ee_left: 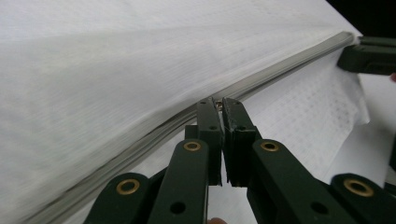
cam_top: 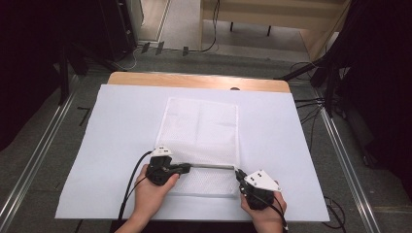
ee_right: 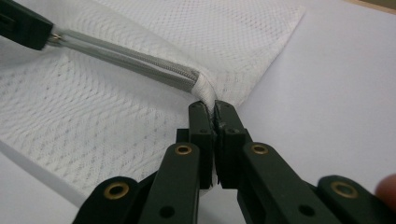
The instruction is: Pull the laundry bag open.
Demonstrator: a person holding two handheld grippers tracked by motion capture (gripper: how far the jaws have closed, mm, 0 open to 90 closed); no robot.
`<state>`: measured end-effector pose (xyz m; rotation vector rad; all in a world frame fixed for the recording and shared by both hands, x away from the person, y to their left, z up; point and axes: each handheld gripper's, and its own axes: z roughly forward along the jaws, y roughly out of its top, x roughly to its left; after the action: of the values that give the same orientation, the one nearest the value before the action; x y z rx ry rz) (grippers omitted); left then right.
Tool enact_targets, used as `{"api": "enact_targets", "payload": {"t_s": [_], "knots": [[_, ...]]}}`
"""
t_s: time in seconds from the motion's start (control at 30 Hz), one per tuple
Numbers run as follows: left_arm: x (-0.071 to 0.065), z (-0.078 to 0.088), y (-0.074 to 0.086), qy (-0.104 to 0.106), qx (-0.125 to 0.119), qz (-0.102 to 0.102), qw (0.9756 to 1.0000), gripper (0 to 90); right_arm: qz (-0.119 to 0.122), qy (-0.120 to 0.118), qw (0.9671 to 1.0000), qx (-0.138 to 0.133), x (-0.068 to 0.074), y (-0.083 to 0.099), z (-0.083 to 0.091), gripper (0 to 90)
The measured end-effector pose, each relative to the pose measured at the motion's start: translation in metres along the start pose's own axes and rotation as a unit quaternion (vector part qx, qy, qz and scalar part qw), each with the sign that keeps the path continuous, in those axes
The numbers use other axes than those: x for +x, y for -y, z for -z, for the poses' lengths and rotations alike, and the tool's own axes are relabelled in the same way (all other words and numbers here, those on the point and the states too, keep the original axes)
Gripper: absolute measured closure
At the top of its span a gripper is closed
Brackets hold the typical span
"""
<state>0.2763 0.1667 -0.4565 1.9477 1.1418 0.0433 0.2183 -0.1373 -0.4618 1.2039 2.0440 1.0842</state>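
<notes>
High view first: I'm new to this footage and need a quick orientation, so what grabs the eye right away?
A white mesh bag lies flat in the middle of the pale sheet covering the table. Near its front edge, a grey zipper runs crosswise. The left claw is shut on the zipper's left end, and the right claw pinches the bag's fabric at the right end.

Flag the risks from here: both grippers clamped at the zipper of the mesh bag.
1. The left gripper pinches only a small metal bit, likely the zipper pull; a tug could slip it free.
2. The right gripper holds just the mesh bag's corner hem at the zipper end; thin fabric may slide out or tear.
3. The bag lies loose on the white sheet; uneven pulling may bunch it.
</notes>
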Motion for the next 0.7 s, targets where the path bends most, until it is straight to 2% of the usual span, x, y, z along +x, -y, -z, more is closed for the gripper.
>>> {"api": "enact_targets", "payload": {"t_s": [0.13,0.3,0.43,0.7], "knots": [[0.019,0.022,0.008,-0.010,-0.007,0.018,0.9998,87.8,-0.008,0.005,0.9999,-0.002,-0.005,0.000,0.002,88.7],[0.028,0.037,0.014,-0.021,-0.009,0.017,0.9996,87.8,-0.007,0.007,0.9999,-0.001,-0.007,0.001,0.001,88.7],[0.039,0.054,0.019,-0.034,-0.019,0.027,0.9989,87.8,-0.011,0.010,0.9999,0.002,-0.009,0.001,0.001,88.6],[0.050,0.073,0.030,-0.047,-0.013,0.024,0.9985,87.8,-0.013,0.011,0.9999,0.003,-0.013,0.002,0.001,88.7]]}}
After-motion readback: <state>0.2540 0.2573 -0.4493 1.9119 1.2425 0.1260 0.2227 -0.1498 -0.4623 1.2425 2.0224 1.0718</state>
